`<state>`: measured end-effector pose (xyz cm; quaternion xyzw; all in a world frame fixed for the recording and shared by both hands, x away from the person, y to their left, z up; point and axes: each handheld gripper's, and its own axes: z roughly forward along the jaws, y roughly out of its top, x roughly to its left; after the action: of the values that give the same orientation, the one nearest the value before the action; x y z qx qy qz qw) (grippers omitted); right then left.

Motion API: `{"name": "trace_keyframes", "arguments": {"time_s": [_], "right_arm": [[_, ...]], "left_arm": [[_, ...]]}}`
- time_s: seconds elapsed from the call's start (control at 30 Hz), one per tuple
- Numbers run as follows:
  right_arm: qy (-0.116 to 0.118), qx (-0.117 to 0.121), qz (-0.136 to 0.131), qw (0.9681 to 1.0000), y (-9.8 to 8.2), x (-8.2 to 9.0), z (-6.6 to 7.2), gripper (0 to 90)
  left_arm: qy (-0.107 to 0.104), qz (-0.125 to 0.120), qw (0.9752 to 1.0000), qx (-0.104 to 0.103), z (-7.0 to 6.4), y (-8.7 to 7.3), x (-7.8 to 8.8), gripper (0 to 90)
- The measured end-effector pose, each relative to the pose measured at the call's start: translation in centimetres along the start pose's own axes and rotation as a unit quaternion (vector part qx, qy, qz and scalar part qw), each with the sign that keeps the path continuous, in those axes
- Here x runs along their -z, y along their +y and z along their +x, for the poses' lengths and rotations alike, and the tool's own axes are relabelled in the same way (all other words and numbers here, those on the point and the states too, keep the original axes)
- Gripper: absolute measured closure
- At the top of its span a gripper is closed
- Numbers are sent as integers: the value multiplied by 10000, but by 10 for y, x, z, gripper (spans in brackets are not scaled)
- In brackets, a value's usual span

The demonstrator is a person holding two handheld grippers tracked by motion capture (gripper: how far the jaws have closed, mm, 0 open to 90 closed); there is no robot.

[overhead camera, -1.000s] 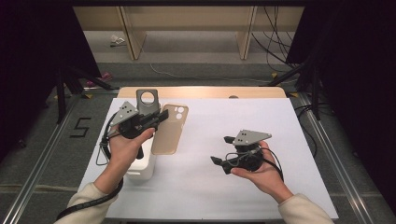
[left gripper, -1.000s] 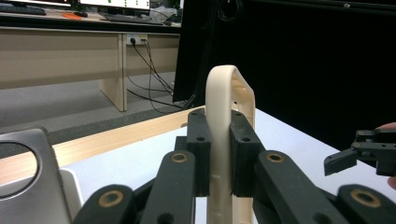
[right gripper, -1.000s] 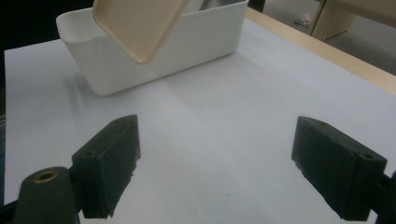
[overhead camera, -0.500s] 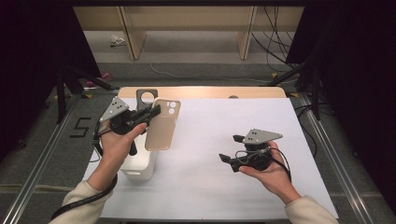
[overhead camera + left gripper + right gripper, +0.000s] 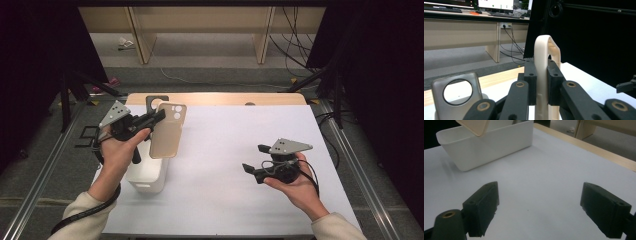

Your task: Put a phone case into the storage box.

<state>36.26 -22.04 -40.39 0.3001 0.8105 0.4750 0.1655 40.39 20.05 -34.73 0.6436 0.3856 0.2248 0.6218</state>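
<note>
My left gripper [image 5: 159, 116] is shut on a cream phone case [image 5: 167, 131], gripping its edge near the top and holding it upright in the air over a white bin [image 5: 147, 175]. In the left gripper view the case [image 5: 544, 50] stands edge-on, squeezed between both pads. A grey phone case [image 5: 154, 101] with a round camera hole stands at the bin's far end, and its frame [image 5: 437, 85] rises at the lower left. My right gripper [image 5: 255, 159] hovers open over the white table at the right, nothing between its fingers [image 5: 484, 205].
The white table sheet [image 5: 225, 150] spreads between the two hands, with a wooden strip [image 5: 225, 98] along its far edge. In the right gripper view the bin [image 5: 486, 145] lies ahead, with the cream case's corner [image 5: 475, 126] above it.
The left hand has carried the cream case to the left and slightly up. The right hand has drifted to the right, its jaws still apart.
</note>
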Motion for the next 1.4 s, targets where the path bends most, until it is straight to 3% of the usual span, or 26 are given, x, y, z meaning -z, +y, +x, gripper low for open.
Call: {"name": "trace_keyframes", "arguments": {"time_s": [0.73, 1.4], "right_arm": [[-145, -152, -32, 9998, -8, 13, -9, 161], [-205, -209, -43, 9996, -11, 18, -12, 161]], "left_arm": [[258, -95, 9995, 126, 29, 1, 8, 810], [323, -142, 9993, 155, 43, 1, 12, 810]]}}
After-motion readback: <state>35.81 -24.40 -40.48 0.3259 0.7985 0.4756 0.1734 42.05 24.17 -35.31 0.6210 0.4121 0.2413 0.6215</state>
